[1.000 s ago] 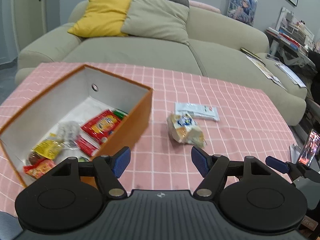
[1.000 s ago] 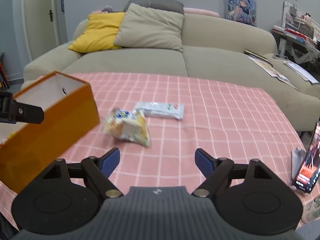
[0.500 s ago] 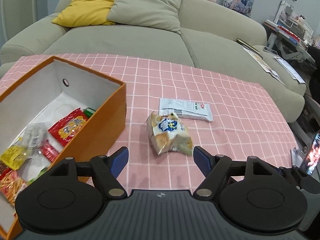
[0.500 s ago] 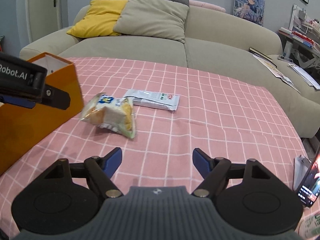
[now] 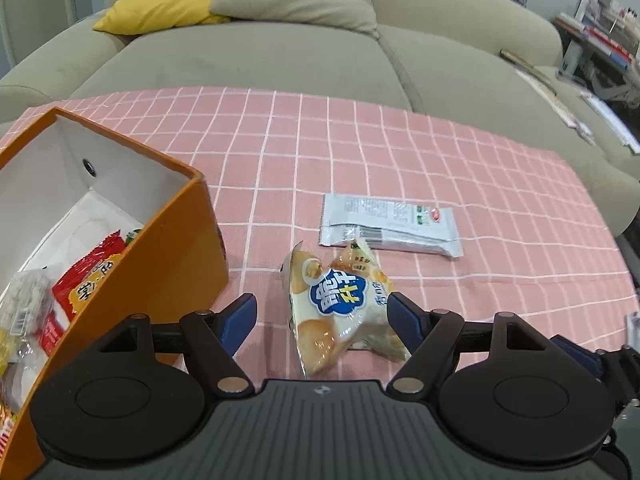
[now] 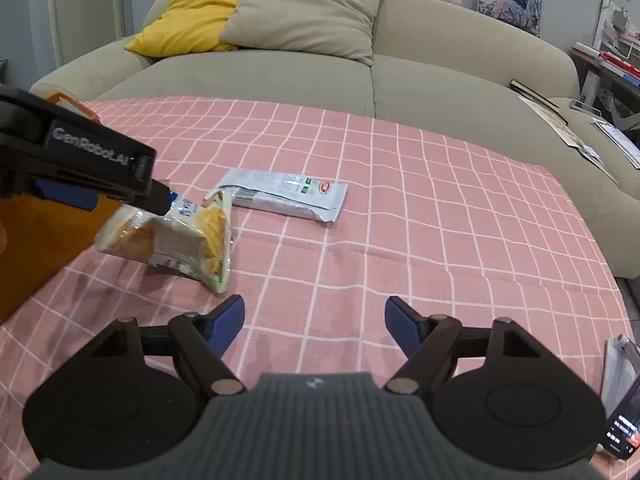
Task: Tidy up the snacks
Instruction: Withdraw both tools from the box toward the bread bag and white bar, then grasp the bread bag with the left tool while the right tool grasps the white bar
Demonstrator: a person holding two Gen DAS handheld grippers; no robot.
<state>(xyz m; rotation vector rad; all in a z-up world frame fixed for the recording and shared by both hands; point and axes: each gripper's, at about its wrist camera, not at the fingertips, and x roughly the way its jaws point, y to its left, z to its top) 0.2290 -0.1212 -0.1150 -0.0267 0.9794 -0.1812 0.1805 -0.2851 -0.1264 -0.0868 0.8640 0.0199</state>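
A clear bread snack bag (image 5: 340, 304) with a blue label lies on the pink checked cloth (image 5: 400, 160). My left gripper (image 5: 322, 316) is open, its blue fingers on either side of the bag. A white flat snack packet (image 5: 388, 224) lies just beyond. An orange box (image 5: 168, 256) at the left holds several snack packs, one red (image 5: 86, 284). In the right wrist view my right gripper (image 6: 314, 318) is open and empty over bare cloth; the bag (image 6: 176, 240) and packet (image 6: 284, 194) lie ahead to the left, with the left gripper's finger above the bag.
A beige sofa (image 5: 280, 52) with a yellow cushion (image 6: 188, 16) and a grey cushion stands behind the table. A phone (image 6: 622, 428) lies at the table's right front edge. Papers lie on the sofa's right end.
My left gripper moved forward and right from beside the box until its open fingers straddle the bread bag. The right gripper moved slightly forward and stayed open.
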